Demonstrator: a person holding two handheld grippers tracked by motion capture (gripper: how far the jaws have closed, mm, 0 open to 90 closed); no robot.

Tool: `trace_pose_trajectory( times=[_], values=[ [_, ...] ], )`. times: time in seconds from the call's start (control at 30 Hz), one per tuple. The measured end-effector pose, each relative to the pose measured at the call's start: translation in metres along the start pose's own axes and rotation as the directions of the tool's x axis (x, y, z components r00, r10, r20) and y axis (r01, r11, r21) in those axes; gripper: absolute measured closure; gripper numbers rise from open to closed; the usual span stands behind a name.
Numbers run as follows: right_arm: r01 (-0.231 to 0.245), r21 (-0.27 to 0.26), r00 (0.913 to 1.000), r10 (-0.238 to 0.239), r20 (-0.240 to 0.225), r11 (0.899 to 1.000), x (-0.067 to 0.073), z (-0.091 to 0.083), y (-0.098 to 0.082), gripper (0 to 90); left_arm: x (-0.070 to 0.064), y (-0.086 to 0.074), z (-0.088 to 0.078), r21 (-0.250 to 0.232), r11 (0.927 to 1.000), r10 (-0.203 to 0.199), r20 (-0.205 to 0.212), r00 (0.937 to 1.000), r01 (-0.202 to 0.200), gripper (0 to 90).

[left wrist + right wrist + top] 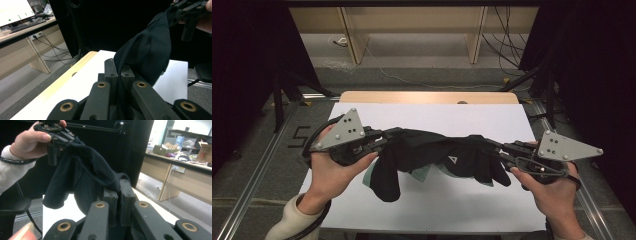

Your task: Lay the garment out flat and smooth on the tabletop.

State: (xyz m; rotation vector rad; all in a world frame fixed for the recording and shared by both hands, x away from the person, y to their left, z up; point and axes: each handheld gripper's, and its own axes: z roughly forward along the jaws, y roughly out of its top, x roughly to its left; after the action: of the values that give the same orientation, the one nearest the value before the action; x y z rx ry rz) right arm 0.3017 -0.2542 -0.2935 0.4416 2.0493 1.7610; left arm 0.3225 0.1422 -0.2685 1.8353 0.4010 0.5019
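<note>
The black garment (pixel 432 152) hangs stretched between your two grippers above the white sheet (pixel 472 120) that covers the table (pixel 427 97), sagging in the middle, with one loose end drooping down near your left hand (pixel 329 172). A small white triangle mark shows on the cloth, and something pale green peeks out beneath it, perhaps a lining; the high view is too dim to be sure. Your left gripper (pixel 119 75) has its jaws pressed together on one edge of the garment, the fabric running up from between them. Your right gripper (pixel 119 192) is clamped the same way on the opposite edge, cloth bunched between its closed jaws. In the high view, your right hand (pixel 552 187) holds its gripper at about the same height as the left
</note>
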Motion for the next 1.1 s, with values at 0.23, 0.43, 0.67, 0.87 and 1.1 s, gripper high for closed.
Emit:
trace_pose_trajectory(
  times=[0.23, 0.43, 0.67, 0.87, 1.1],
  values=[
    [-0.03, 0.156, 0.9955, 0.015, 0.094, 0.987, -0.077, 0.049, 0.009, 86.1, 0.095, 0.006, 0.081, 0.189, 0.977, -0.083, -0.091, 0.9924, 0.099, 87.2],
    [-0.117, 0.345, 0.8843, -0.06, 0.463, 0.931, -0.163, 0.124, -0.01, 69.7, 0.171, -0.013, 0.169, 0.34, 0.9228, -0.037, -0.387, 0.9212, 0.181, 49.5],
    [-0.156, 0.388, 0.92, -0.009, 0.392, 0.908, -0.142, 0.116, -0.06, 61.8, 0.153, -0.052, 0.154, 0.37, 0.9032, -0.099, -0.313, 0.9445, 0.218, 25.9],
    [-0.251, 0.431, 0.935, 0.101, 0.34, 0.867, -0.109, 0.091, -0.117, 55.6, 0.104, -0.097, 0.133, 0.44, 0.8762, -0.147, -0.147, 0.9782, 0.198, 29.7],
    [-0.225, 0.513, 0.9632, 0.11, 0.246, 0.829, -0.074, 0.098, -0.151, 54.6, 0.038, -0.141, 0.131, 0.504, 0.8583, -0.114, 0.001, 0.9935, 0.098, 39.0]
  ],
)
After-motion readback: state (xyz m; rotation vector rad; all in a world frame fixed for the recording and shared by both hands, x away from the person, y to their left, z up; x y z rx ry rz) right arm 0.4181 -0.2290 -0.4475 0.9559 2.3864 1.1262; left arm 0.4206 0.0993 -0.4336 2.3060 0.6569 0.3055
